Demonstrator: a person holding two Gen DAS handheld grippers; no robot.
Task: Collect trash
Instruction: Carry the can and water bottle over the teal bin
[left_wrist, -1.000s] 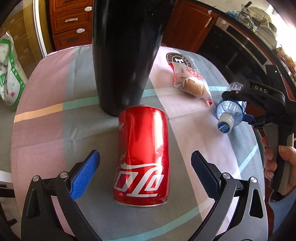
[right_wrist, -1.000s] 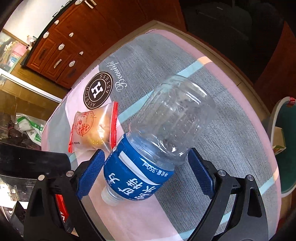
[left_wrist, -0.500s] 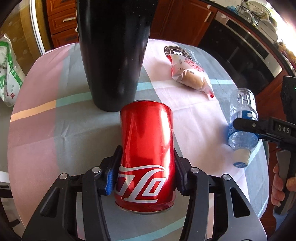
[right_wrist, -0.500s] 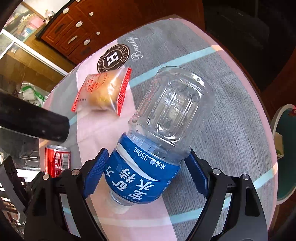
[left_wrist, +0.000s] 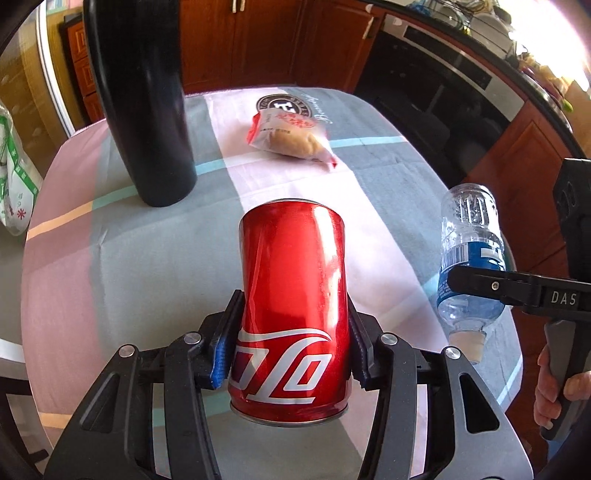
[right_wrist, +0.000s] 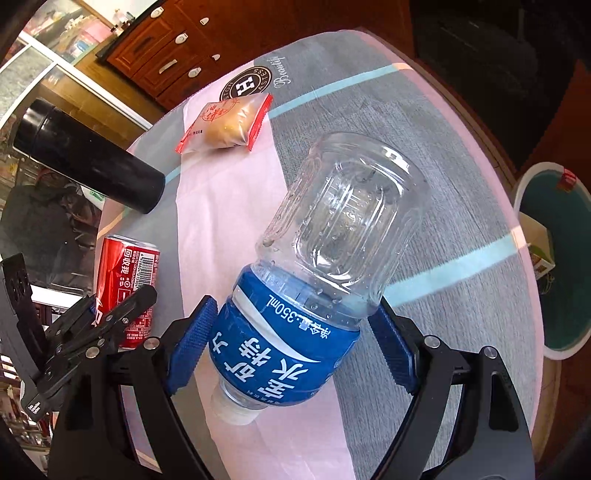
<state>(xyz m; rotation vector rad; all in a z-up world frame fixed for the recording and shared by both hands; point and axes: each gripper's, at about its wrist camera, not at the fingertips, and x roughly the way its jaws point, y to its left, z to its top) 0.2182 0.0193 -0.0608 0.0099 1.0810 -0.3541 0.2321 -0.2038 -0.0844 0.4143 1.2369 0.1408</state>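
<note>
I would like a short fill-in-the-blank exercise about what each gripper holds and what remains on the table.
1. The left gripper is shut on the red ____ soda can.
2. The right gripper clamps the clear plastic water bottle on its ____ label.
3. The tall black cylindrical flask stands ____ on the round table.
4. The sealed pastry packet lies on the table, held by ____ gripper.

Missing words: aluminium; blue; upright; neither

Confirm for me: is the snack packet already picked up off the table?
No. The snack packet lies on the tablecloth, apart from both grippers, which hold the red cola can and the water bottle.
</note>
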